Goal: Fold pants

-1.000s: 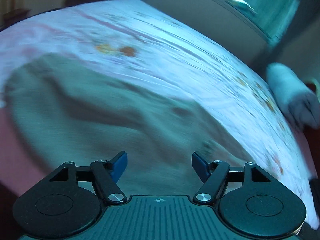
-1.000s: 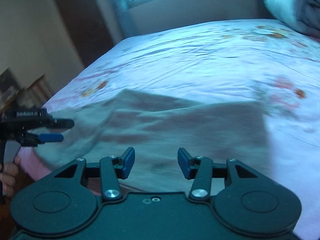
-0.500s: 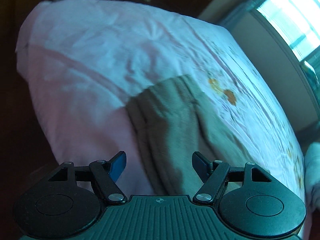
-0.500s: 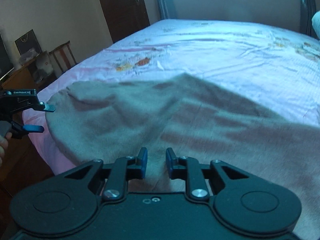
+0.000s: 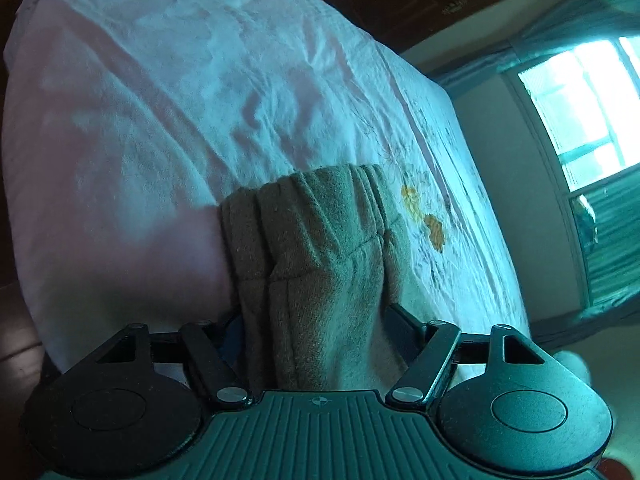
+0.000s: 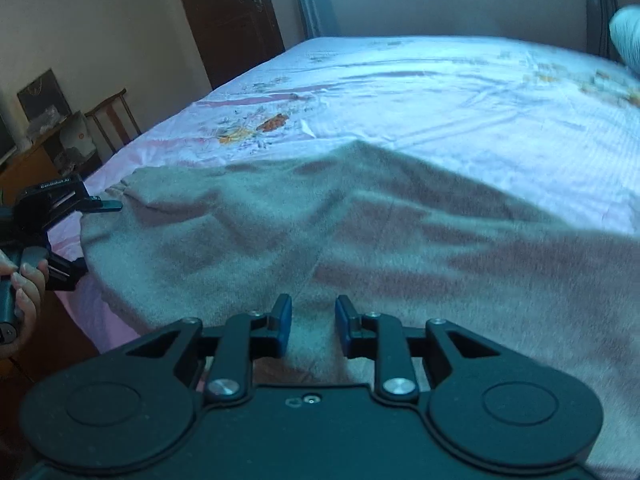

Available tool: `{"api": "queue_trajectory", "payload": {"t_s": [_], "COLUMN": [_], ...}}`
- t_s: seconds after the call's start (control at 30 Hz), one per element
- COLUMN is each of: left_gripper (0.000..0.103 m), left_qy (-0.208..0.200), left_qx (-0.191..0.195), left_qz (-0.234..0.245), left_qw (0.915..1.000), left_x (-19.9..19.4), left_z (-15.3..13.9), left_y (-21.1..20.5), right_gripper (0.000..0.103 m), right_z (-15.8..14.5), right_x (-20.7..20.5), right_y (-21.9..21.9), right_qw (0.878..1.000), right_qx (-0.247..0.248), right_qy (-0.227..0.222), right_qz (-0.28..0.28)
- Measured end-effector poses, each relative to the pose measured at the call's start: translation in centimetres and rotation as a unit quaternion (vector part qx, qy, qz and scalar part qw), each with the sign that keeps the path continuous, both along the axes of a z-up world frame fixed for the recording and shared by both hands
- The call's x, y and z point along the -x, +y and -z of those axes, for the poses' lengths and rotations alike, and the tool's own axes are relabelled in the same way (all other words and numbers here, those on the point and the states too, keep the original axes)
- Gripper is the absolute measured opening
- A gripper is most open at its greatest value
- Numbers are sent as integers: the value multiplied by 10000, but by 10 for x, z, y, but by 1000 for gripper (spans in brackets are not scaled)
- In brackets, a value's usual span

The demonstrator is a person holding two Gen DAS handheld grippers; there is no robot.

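Grey-brown fleece pants point(image 6: 320, 232) lie spread across the near edge of the bed. Their gathered waistband end point(image 5: 316, 240) fills the left wrist view. My left gripper point(image 5: 316, 332) is open, its jaws wide on either side of that bunched end; it also shows in the right wrist view point(image 6: 80, 232) at the pants' left edge. My right gripper point(image 6: 310, 326) has its jaws drawn in on a raised fold of the pants at the near edge, with fabric between the blue pads.
The bed point(image 6: 440, 92) has a pale pink floral sheet. A pillow point(image 6: 626, 36) lies at the far right. A wooden chair point(image 6: 112, 116) and a cluttered desk point(image 6: 40, 148) stand left of the bed. A dark door point(image 6: 228, 12) is behind.
My left gripper has moved in onto the waistband end, which now lies between its open jaws. My right gripper stays narrowed on the fold at the near edge.
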State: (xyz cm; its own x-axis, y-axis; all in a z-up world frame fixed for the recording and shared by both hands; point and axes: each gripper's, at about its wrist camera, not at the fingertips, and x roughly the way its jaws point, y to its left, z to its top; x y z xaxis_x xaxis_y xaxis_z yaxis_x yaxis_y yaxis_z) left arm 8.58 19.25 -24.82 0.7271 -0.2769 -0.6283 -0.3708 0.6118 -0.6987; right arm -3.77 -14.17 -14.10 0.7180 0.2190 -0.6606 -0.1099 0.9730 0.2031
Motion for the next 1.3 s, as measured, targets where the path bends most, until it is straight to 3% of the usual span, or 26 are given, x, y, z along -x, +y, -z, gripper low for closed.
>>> {"api": "queue_trajectory", "payload": {"t_s": [0.03, 0.23, 0.47, 0.63, 0.87, 1.03, 1.2, 1.3], "left_gripper": [45, 25, 19, 19, 19, 19, 19, 19], "left_qy": [43, -138, -612, -1092, -1735, -1988, -2035, -1968], "left_qx": [-126, -66, -282, -535, -786, -726, -575, -568], "left_qz": [54, 150, 295, 641, 1648, 2381, 3101, 3535], "left_qw": [9999, 9998, 9973, 9905, 9677, 9479, 9269, 9127], "left_x": [-1, 10, 10, 11, 15, 33, 43, 54], "left_z": [1, -5, -35, -67, -112, -134, -140, -134], "left_y": [-2, 5, -12, -34, -85, -126, -172, -201], "right_gripper": [18, 18, 19, 19, 19, 19, 19, 19], "right_z": [2, 9, 12, 14, 18, 19, 19, 14], "right_x": [-3, -4, -7, -7, -7, -5, -3, 2], "right_y": [2, 5, 4, 3, 8, 10, 10, -2], "right_qw": [9999, 9997, 9998, 9998, 9993, 9986, 9983, 9993], "right_qx": [88, 209, 151, 111, 333, 450, 474, 128], "right_qy": [61, 93, 127, 119, -3, -83, -148, -235], "right_qz": [-39, -98, -97, -99, -193, -259, -321, -275]}}
